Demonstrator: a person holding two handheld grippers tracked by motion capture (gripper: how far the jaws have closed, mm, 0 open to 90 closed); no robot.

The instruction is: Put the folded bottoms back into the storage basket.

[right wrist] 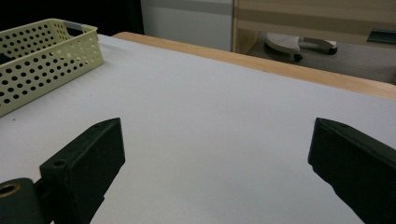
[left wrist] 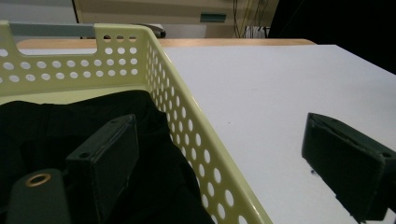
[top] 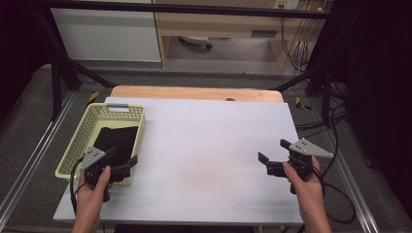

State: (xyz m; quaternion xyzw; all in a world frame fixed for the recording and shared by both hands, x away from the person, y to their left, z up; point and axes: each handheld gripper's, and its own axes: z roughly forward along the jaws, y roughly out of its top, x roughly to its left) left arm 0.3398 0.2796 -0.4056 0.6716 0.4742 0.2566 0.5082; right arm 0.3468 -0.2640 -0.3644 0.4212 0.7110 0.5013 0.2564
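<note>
A pale yellow perforated basket point(top: 77, 141) stands at the table's left edge with a black cloth point(top: 116, 140) lying inside it. My left gripper point(top: 122, 159) hovers open over the basket's near right corner. In the left gripper view one jaw hangs above the black cloth point(left wrist: 56, 126) and the other stands outside the basket wall point(left wrist: 187, 116), over the white table. My right gripper point(top: 273, 156) is open at the right side of the table, well away from the basket point(right wrist: 42, 60), with nothing between its jaws.
The white tabletop point(top: 209, 145) has a wooden strip point(top: 194, 92) along its far edge. Black frame legs and cables stand on the floor to the right. A cabinet and a wheeled base sit beyond the table.
</note>
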